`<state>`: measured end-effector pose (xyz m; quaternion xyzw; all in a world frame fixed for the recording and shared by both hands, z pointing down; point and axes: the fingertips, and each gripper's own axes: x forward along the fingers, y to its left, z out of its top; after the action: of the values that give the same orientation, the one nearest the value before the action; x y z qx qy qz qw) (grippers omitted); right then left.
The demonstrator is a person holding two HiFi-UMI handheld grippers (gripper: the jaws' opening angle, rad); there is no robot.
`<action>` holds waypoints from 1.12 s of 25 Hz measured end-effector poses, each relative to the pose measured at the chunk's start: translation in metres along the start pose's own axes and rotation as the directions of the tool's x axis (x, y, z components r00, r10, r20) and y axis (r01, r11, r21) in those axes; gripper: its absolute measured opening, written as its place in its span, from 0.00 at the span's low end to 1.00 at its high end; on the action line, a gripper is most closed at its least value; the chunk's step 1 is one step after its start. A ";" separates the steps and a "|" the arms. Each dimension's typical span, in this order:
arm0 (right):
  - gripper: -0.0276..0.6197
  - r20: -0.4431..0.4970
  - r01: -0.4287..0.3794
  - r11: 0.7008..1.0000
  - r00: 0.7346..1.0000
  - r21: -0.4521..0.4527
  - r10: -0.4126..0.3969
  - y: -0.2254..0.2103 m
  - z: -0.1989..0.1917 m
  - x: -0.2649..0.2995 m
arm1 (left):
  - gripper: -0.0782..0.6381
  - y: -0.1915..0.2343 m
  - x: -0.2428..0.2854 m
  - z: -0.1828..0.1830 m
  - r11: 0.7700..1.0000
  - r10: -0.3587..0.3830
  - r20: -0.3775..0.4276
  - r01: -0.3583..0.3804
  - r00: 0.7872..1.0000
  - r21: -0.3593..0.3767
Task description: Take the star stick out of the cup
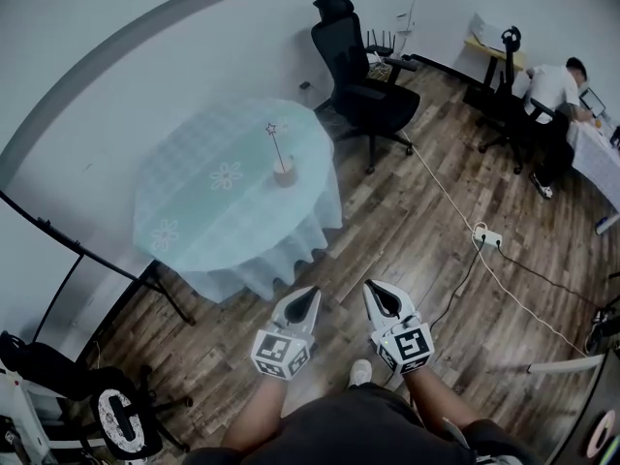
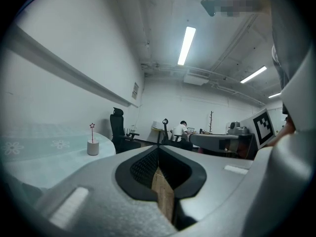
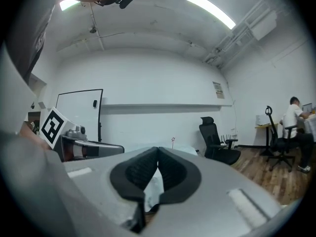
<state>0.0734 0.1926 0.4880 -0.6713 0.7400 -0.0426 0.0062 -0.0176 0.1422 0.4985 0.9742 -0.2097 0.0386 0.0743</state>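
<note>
Wooden floorboards [image 1: 417,250] spread beneath the person's legs, where the left gripper [image 1: 310,293] and right gripper [image 1: 372,287] are held side by side, each with its jaws pressed together on nothing. Further out stands a round table [image 1: 194,221] under a pale flowered cloth. Near its middle sits a small cup [image 1: 284,172] with the star stick [image 1: 276,145] standing in it, well apart from both grippers. Beyond the table is a black office chair [image 1: 360,76]. At the far right a person [image 1: 554,87] sits at a desk.
</note>
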 end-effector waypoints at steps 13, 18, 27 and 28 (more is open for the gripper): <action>0.05 0.020 -0.097 0.995 0.995 0.026 0.097 -0.029 0.006 0.038 | 0.12 0.026 0.044 -0.003 0.995 0.094 -0.040 -0.093 0.995 0.025; 0.05 0.019 -0.101 0.994 0.995 0.029 0.100 -0.038 0.006 0.068 | 0.12 0.048 0.061 0.004 0.995 0.095 -0.036 -0.094 0.995 0.016; 0.05 0.026 -0.108 0.994 0.994 -0.011 0.108 -0.039 0.026 0.138 | 0.12 0.106 0.089 0.029 0.995 0.086 -0.001 -0.086 0.996 0.054; 0.05 0.027 -0.108 0.994 0.994 -0.013 0.108 -0.039 0.028 0.147 | 0.12 0.115 0.091 0.032 0.995 0.087 0.004 -0.087 0.996 0.056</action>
<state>0.0994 0.0409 0.4696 -0.6308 0.7752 -0.0285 0.0147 0.0189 -0.0031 0.4910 0.9658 -0.2508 0.0470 0.0451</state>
